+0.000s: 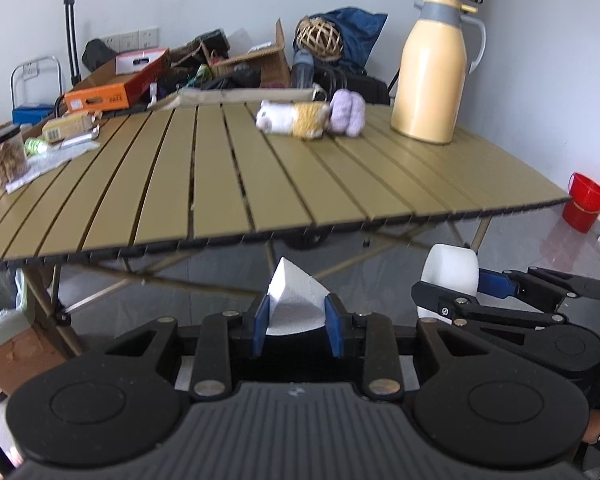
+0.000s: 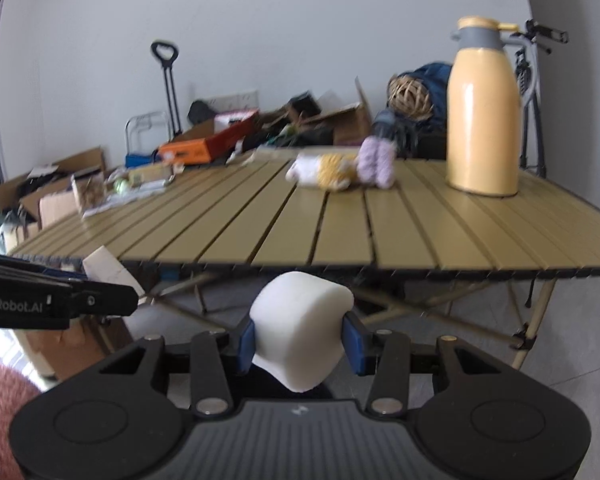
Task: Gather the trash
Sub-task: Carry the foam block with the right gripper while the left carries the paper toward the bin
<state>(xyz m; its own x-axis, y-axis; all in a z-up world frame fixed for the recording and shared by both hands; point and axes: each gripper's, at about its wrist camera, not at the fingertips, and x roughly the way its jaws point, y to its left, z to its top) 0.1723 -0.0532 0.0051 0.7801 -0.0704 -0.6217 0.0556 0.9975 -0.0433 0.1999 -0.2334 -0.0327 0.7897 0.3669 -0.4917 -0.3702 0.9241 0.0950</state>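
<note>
My left gripper (image 1: 298, 322) is shut on a crumpled white paper tissue (image 1: 296, 304), held in front of the table's near edge and below it. My right gripper (image 2: 302, 340) is shut on a rounded white foam block (image 2: 300, 328); the left wrist view shows that gripper (image 1: 448, 292) with the foam block (image 1: 452, 270) just to the right of my left one. The left gripper's side (image 2: 56, 304) shows at the left of the right wrist view. A bin lined with a pale green bag (image 1: 0, 320) stands on the floor at the far left, beside a table leg.
The olive slatted table (image 1: 260, 184) carries a yellow thermos jug (image 1: 436, 68), a white-and-yellow plush (image 1: 292, 118), a purple plush (image 1: 346, 112), a snack jar (image 1: 4, 156) and packets on a white sheet (image 1: 48, 160). A red bucket (image 1: 586, 202) stands right. Boxes clutter the floor behind.
</note>
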